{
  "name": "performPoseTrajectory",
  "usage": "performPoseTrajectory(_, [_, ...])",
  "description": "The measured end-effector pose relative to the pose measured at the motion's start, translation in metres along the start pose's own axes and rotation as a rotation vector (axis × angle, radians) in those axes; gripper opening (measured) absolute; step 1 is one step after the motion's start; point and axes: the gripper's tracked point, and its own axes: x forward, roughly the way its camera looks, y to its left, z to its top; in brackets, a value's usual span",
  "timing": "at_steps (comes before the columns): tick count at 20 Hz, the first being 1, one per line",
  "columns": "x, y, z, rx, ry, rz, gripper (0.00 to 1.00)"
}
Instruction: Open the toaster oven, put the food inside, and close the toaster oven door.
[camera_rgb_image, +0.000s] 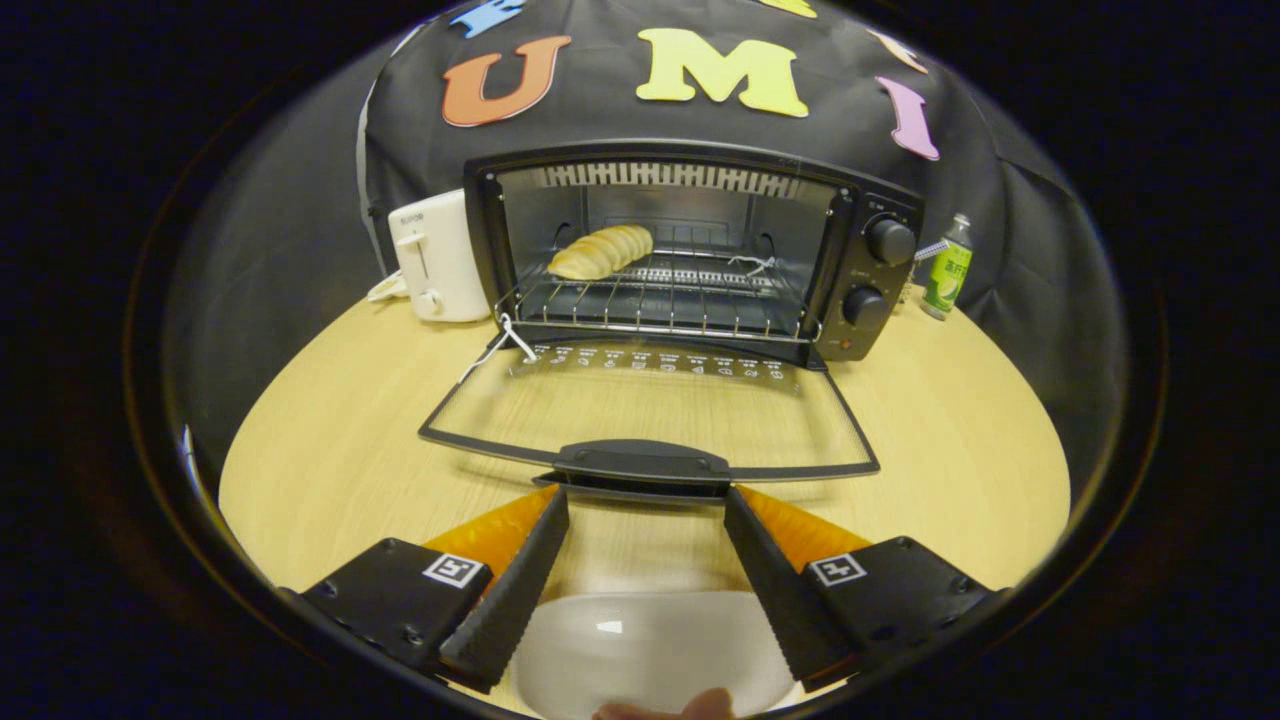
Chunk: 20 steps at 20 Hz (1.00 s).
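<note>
The pale wooden surface (330, 450) spreads out under and beyond the fingers. Well ahead of them stands the toaster oven (690, 250), its glass door (650, 415) folded down flat toward the fingers, so the cavity is open. The door's handle (642, 462) lies just ahead of the fingertips, level with the gap between them, not touched by either. Inside the oven, on the wire rack (660, 300), rests the food (600, 251), a ridged bread roll toward the rack's left rear. A white pop-up toaster (437, 257) stands just beside the oven's left wall. A white plate (650, 645) sits below the gripper (646, 505), between the fingers, with a fingertip of a person (665, 708) at its near rim. A small green bottle (948, 268) stands beyond the oven's right side. The fingers are spread wide and hold nothing.
</note>
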Motion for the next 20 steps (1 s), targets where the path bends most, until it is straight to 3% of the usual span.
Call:
performPoseTrajectory(12, [-0.021,-0.001,0.038,0.088,-0.142,-0.014,1.0])
performPoseTrajectory(20, [-0.037,-0.004,0.13,0.044,-0.367,-0.03,1.0])
